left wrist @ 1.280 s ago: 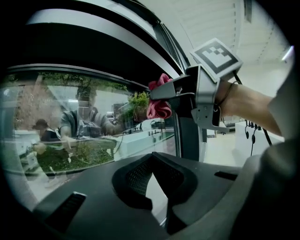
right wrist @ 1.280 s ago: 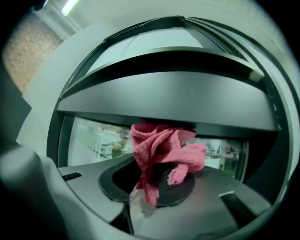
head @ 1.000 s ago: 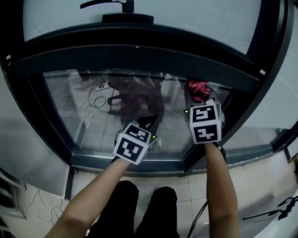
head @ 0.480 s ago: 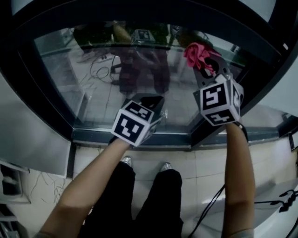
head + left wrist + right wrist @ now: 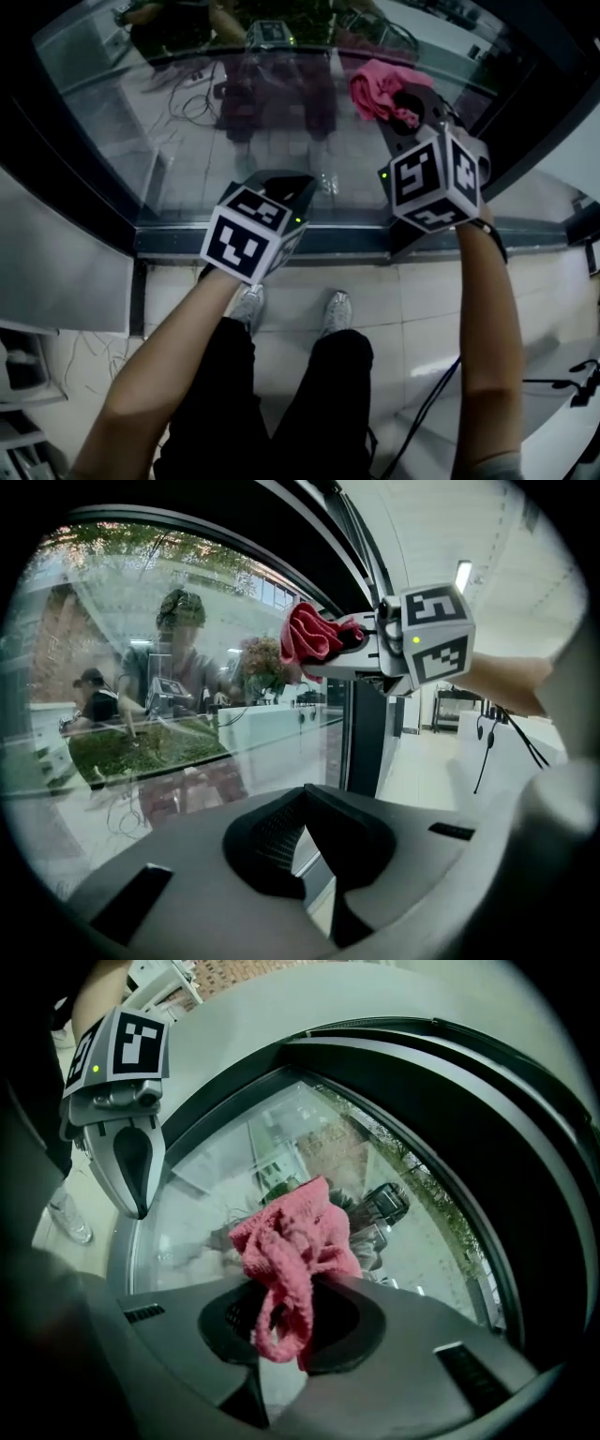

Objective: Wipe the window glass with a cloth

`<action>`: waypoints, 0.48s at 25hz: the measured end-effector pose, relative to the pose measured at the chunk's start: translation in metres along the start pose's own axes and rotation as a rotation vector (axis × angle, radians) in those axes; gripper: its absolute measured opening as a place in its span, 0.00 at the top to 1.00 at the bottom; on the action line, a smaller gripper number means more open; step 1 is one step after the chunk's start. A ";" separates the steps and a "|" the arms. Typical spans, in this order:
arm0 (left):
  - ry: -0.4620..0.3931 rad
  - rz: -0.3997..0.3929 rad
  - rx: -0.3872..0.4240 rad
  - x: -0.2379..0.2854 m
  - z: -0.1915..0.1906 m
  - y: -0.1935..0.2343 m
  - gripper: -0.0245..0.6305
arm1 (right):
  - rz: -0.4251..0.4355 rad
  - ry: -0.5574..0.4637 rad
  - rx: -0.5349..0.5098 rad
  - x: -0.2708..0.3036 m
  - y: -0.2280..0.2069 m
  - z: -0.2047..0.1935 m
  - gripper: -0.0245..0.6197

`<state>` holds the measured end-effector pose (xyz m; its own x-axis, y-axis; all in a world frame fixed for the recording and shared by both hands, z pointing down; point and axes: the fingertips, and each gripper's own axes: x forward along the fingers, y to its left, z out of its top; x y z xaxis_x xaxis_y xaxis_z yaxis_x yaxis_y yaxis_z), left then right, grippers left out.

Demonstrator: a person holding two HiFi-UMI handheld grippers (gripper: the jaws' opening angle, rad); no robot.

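Right tongs [image 5: 291,1312] clamped on a crumpled pink terry cloth [image 5: 295,1241], bundle held up at the big clear window glass [image 5: 187,122], left tongs [image 5: 302,803] pinched together with nothing between them, low by the dark window frame [image 5: 281,239]

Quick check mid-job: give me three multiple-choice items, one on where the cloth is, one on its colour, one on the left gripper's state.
1. Where is the cloth? A on the floor; B between the jaws of the right gripper; C on the window frame.
2. Its colour? A pink; B white; C blue.
3. Jaws of the left gripper: A wide open; B shut on the cloth; C shut, empty.
Answers: B, it bunches out between those jaws; A, pink in every view; C, they meet with nothing between.
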<state>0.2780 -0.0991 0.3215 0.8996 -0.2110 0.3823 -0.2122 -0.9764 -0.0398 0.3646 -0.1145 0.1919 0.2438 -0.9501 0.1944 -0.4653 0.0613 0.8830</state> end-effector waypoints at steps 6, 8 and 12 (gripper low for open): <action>0.046 -0.008 -0.011 0.009 -0.030 -0.004 0.95 | 0.052 0.023 0.042 0.010 0.043 -0.022 0.87; 0.064 -0.008 -0.016 0.014 -0.039 -0.005 0.95 | 0.053 0.014 0.062 0.012 0.052 -0.026 0.87; 0.086 -0.012 -0.032 0.028 -0.055 -0.011 0.95 | 0.036 0.004 0.083 0.011 0.062 -0.033 0.87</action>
<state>0.2841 -0.0920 0.3837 0.8664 -0.1935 0.4604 -0.2151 -0.9766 -0.0059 0.3666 -0.1113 0.2625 0.2286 -0.9467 0.2271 -0.5425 0.0698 0.8372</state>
